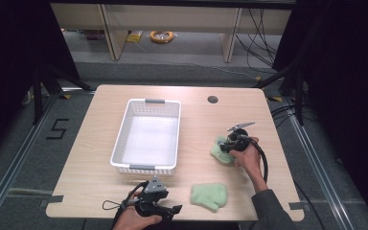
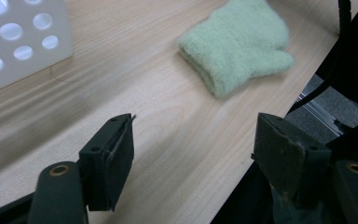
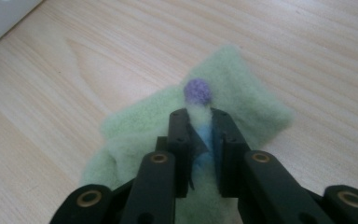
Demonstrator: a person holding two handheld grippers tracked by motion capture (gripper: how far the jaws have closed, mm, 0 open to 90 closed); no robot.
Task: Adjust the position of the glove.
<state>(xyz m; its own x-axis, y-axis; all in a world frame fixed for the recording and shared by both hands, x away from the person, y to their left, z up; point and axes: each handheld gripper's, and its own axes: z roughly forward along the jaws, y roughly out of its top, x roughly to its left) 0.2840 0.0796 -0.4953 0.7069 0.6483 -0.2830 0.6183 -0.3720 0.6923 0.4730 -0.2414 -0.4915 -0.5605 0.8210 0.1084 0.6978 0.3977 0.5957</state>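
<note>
Two pale green fuzzy mittens lie on the table (image 1: 100, 158). Nearest the person, the left gripper (image 1: 168, 211) rests at the table's front edge, its jaws spread apart with nothing between them. Just beside it to the right lies the first mitten (image 1: 210, 195), flat and untouched. Farther back on the right, the right gripper (image 1: 226, 146) has pinched a fold of the second mitten (image 1: 219, 149), near its purple dot (image 3: 197, 91). One white perforated basket (image 1: 124, 143) stands farther back, left of centre.
</note>
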